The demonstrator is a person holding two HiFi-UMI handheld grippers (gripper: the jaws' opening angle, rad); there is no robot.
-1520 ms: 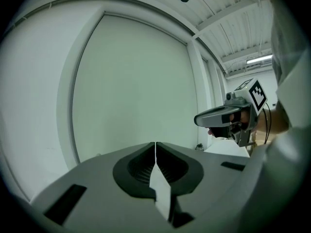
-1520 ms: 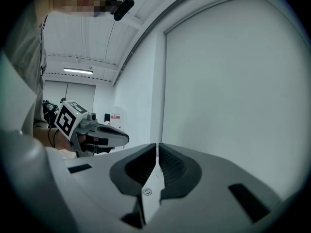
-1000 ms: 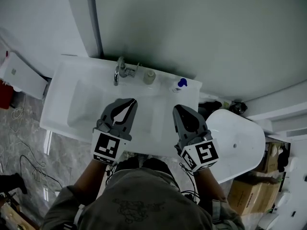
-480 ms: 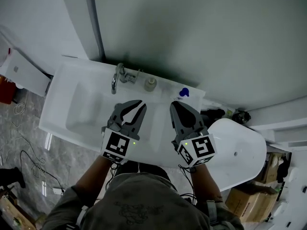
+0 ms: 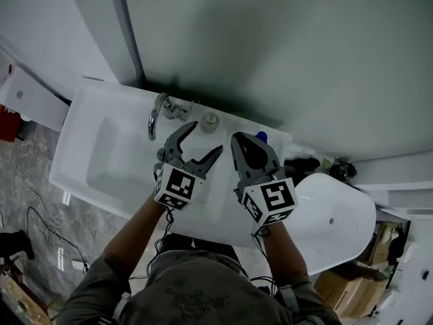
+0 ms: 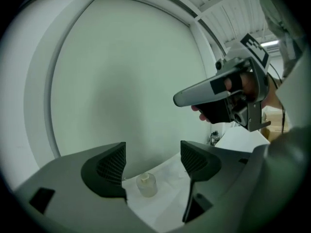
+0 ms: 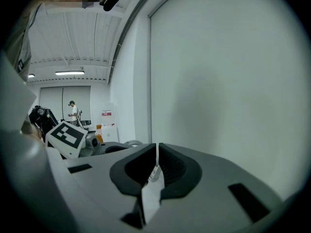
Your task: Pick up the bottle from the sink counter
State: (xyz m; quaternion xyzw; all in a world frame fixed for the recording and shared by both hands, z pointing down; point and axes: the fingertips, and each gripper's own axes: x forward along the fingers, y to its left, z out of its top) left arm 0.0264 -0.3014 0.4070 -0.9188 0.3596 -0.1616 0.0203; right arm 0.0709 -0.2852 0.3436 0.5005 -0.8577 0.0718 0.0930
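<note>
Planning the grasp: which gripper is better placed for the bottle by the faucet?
Left. The left gripper is opening with the bottle framed between its jaws; the right gripper is shut.

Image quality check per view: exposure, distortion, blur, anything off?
Head view: dim overall, with the white sink counter the brightest area. Left gripper view: heavy fisheye, black vignetted corners, the small bottle pale and soft against the counter. Right gripper view: same fisheye and vignette, the ceiling strip light glaring mildly.

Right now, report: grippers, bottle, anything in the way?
Left gripper opening, nothing gripped; small pale round bottle ahead, untouched, on white sink counter. Right gripper shut, empty. Path looks clear.
</note>
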